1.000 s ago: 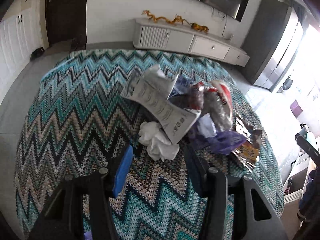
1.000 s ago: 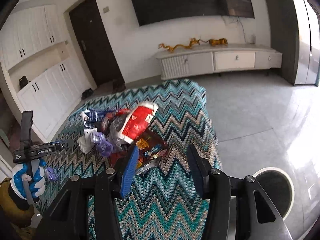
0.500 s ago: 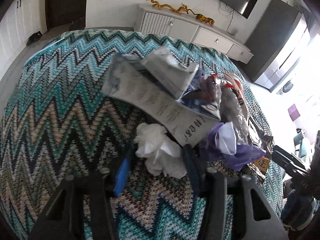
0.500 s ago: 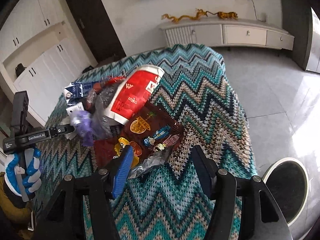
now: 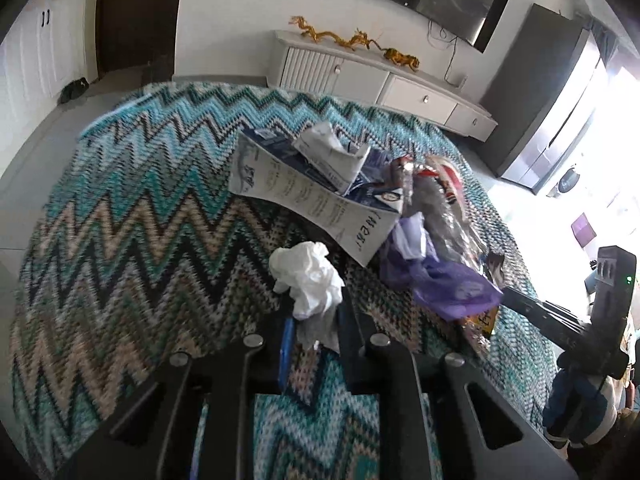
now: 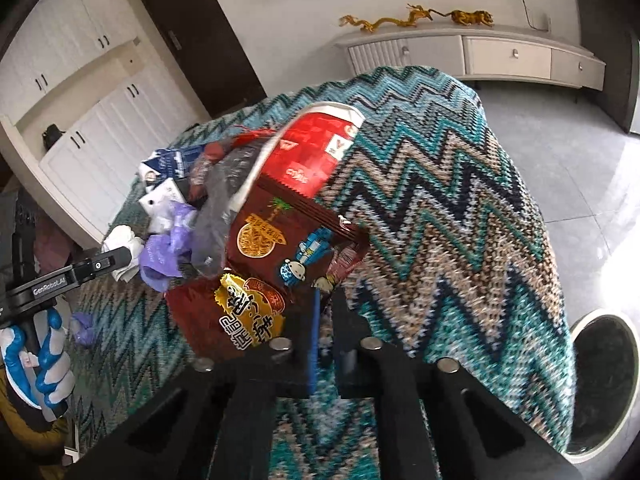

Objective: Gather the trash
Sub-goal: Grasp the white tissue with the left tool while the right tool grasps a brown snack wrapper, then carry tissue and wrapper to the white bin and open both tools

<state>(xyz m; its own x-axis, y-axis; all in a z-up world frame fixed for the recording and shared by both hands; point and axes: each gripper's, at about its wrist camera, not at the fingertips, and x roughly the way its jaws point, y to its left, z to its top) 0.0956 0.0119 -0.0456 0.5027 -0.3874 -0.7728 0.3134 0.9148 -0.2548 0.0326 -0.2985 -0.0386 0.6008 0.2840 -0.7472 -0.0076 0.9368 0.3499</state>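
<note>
A pile of trash lies on a zigzag-patterned cloth (image 5: pixel 132 216). My left gripper (image 5: pixel 314 320) is shut on a crumpled white tissue (image 5: pixel 308 276) at the near side of the pile. Behind it lie a flattened printed carton (image 5: pixel 316 200) and a purple plastic bag (image 5: pixel 448 284). My right gripper (image 6: pixel 326 304) is shut on the corner of a dark red snack wrapper (image 6: pixel 288 248). Beyond it lie a red paper cup (image 6: pixel 316 152), clear plastic (image 6: pixel 216 208) and the purple bag (image 6: pixel 168 248). The left gripper also shows in the right wrist view (image 6: pixel 116 258).
A round bin with a dark liner (image 6: pixel 600 376) stands on the floor to the right of the cloth. A small purple scrap (image 6: pixel 82 322) lies apart on the cloth. A white sideboard (image 5: pixel 380 80) stands along the far wall.
Both grippers moved forward to the pile and closed: the left on the white tissue, the right on the red snack wrapper's corner.
</note>
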